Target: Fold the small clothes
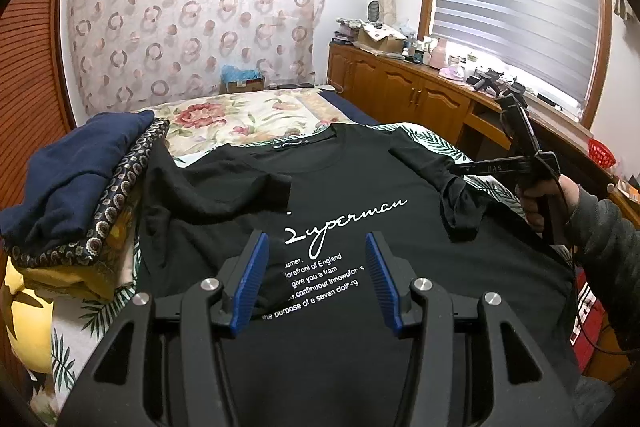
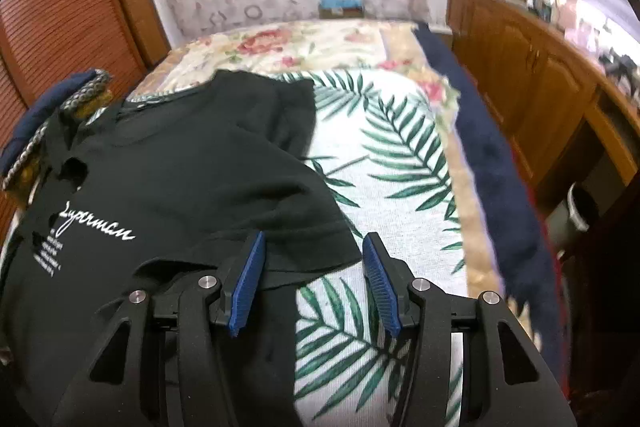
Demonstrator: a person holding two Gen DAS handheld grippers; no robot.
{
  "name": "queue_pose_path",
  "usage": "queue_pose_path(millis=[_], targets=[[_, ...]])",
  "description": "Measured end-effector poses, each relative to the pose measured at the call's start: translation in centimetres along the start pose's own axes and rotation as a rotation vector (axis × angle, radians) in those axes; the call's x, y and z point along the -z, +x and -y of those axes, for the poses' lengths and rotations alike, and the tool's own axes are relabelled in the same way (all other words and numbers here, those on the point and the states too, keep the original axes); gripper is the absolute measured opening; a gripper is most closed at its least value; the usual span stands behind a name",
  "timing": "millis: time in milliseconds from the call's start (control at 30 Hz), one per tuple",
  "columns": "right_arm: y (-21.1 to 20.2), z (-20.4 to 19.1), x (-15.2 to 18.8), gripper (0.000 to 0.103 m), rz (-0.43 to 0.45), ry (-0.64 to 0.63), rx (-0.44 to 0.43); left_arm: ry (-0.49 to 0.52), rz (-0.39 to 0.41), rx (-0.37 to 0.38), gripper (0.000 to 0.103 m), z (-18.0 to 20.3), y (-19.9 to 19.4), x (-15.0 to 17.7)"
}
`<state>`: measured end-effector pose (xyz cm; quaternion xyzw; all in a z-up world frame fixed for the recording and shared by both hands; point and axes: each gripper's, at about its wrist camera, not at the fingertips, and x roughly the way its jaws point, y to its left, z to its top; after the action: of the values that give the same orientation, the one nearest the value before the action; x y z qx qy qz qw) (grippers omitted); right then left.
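A black T-shirt [image 1: 352, 179] with white "Superman" lettering lies face up on the bed, collar away from me. Its left sleeve is folded in over the chest. My left gripper [image 1: 314, 255] is open and empty, held above the shirt's printed text. My right gripper [image 2: 312, 251] is open over the shirt's right sleeve edge, where the black cloth [image 2: 208, 179] meets the leaf-print cover. In the left wrist view the right gripper [image 1: 476, 169] shows at the shirt's right sleeve, held by a hand.
A stack of folded clothes [image 1: 80, 183], navy on top, sits at the left of the bed. The leaf-print cover [image 2: 384, 163] and a floral blanket [image 1: 240, 115] lie beyond the shirt. A wooden cabinet [image 1: 408, 91] with clutter runs along the right.
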<state>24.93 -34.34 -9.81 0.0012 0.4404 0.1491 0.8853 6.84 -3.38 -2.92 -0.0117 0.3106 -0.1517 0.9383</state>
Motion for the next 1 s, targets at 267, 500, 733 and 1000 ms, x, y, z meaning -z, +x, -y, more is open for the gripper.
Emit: queue_pose_path(millis=[267, 500, 733, 1000], targets=[[-1.6, -1.1, -0.4, 0.003, 0.038, -0.042, -0.029, -0.006, 0.004, -0.003, 0.05, -0.4, -0.1, 0.3], [-4.2, -4.8, -2.5, 0.002, 0.114, -0.112, -0.089, -0.024, 0.001, -0.008, 0.05, -1.4, -0.2, 0.6], [-3.7, -5.5, -2.3, 0.022, 0.113, -0.171, 0.021, -0.031, -0.001, -0.005, 0.05, -1.5, -0.3, 0.8], [-0.2, -0.3, -0.1, 0.04, -0.001, -0.148, 0.153, -0.025, -0.012, -0.002, 0.05, -1.0, 0.1, 0.6]])
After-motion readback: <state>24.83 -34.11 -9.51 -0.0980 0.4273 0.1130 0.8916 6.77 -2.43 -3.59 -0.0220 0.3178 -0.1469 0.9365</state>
